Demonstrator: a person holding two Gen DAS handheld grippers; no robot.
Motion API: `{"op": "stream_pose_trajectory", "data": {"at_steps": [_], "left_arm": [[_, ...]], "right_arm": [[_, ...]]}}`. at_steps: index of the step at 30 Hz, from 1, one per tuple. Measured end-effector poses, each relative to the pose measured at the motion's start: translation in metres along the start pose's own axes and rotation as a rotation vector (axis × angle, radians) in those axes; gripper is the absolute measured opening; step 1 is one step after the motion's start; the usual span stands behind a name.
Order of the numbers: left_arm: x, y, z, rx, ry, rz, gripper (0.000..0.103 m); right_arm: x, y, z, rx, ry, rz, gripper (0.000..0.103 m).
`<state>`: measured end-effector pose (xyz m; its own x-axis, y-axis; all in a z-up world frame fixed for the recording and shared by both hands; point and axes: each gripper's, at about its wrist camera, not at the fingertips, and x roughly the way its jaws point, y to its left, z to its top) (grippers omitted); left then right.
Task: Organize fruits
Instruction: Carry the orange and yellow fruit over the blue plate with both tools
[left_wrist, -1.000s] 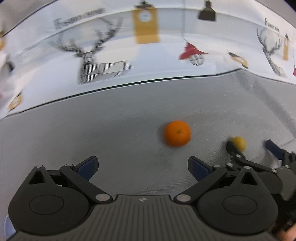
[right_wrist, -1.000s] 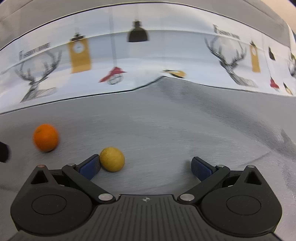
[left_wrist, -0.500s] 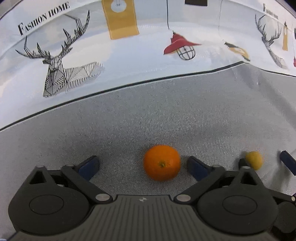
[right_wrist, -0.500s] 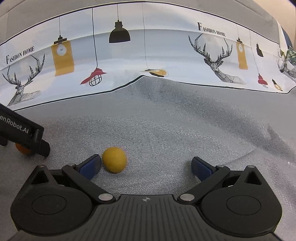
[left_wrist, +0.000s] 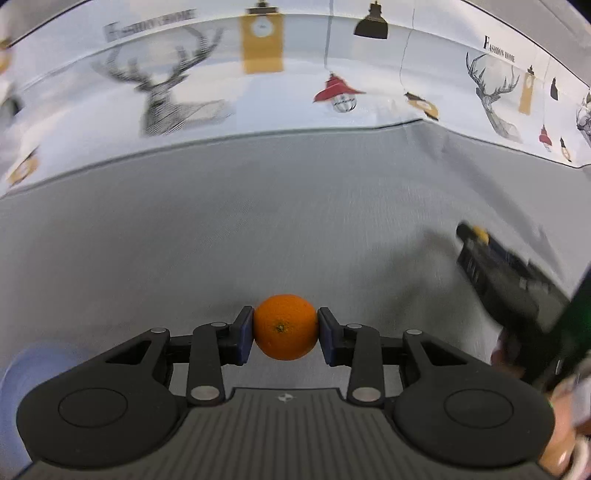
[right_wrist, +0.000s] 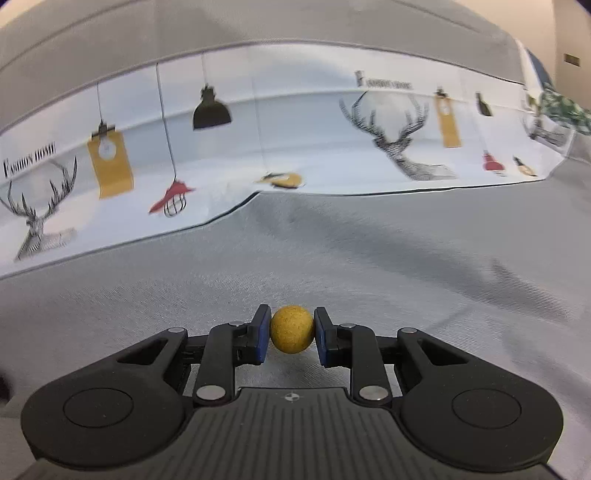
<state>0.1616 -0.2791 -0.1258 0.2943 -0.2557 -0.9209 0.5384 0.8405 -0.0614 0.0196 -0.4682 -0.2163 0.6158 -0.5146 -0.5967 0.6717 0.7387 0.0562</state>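
Observation:
An orange (left_wrist: 285, 325) sits between the blue pads of my left gripper (left_wrist: 285, 334). Its jaws are closing, and both pads touch the fruit's sides, above the grey cloth (left_wrist: 258, 229). In the right wrist view my right gripper (right_wrist: 291, 336) is shut on a small round yellow fruit (right_wrist: 291, 332), held a little above the cloth. The right gripper (left_wrist: 480, 240) also shows blurred at the right of the left wrist view, with a speck of the yellow fruit (left_wrist: 481, 232) at its tip.
A white printed cloth with deer and lamps (right_wrist: 295, 140) rises behind the grey cloth. A blurred pale blue thing (left_wrist: 14, 369) lies at the lower left of the left wrist view. A person's hand (left_wrist: 561, 443) grips the right tool's handle.
Both grippers went from open to closed, the left on the orange and the right on the yellow fruit. Both have since risen a little with their fruit, and the views are blurred.

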Motion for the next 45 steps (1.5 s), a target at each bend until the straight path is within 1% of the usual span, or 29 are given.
{"op": "stream_pose_trajectory", "data": {"at_steps": [2,5,7,11,14,17,19,21,23,25,28,31,36,40,45], "left_arm": [[-0.032,0.014,-0.027,-0.011,0.008,0.011,0.040],[-0.073,0.030,-0.060,-0.017,0.000,0.031,0.040],[-0.104,0.044,-0.087,-0.019,-0.017,0.053,0.040],[-0.153,0.072,-0.138,-0.046,-0.031,0.077,0.040],[-0.179,0.091,-0.170,-0.084,-0.028,0.093,0.040],[-0.206,0.110,-0.202,-0.119,-0.047,0.149,0.040],[-0.224,0.120,-0.224,-0.131,-0.082,0.189,0.040],[-0.238,0.126,-0.241,-0.147,-0.106,0.199,0.040],[-0.248,0.129,-0.257,-0.159,-0.125,0.201,0.040],[-0.257,0.128,-0.274,-0.170,-0.137,0.185,0.040],[-0.266,0.127,-0.291,-0.177,-0.137,0.146,0.040],[-0.277,0.124,-0.302,-0.177,-0.159,0.129,0.040],[-0.290,0.117,-0.310,-0.165,-0.194,0.119,0.040],[-0.297,0.115,-0.312,-0.163,-0.220,0.125,0.040],[-0.298,0.114,-0.314,-0.167,-0.220,0.127,0.040]], "right_arm": [[-0.023,0.001,0.004,0.008,0.004,0.025,0.026],[-0.079,0.005,0.002,0.012,0.021,0.102,0.026],[-0.117,0.007,-0.006,-0.004,0.046,0.159,0.026],[-0.203,0.023,-0.030,-0.083,0.105,0.297,0.026],[-0.253,0.033,-0.043,-0.108,0.164,0.389,0.026],[-0.296,0.051,-0.057,-0.124,0.231,0.482,0.026],[-0.320,0.066,-0.063,-0.157,0.245,0.521,0.026],[-0.342,0.078,-0.069,-0.190,0.246,0.551,0.026],[-0.357,0.088,-0.073,-0.204,0.263,0.569,0.026],[-0.372,0.092,-0.077,-0.212,0.267,0.570,0.026],[-0.394,0.095,-0.082,-0.233,0.246,0.553,0.026],[-0.411,0.093,-0.085,-0.236,0.231,0.542,0.026],[-0.430,0.088,-0.086,-0.241,0.197,0.538,0.026],[-0.440,0.085,-0.084,-0.247,0.165,0.542,0.026],[-0.445,0.083,-0.084,-0.250,0.150,0.550,0.026]]}}
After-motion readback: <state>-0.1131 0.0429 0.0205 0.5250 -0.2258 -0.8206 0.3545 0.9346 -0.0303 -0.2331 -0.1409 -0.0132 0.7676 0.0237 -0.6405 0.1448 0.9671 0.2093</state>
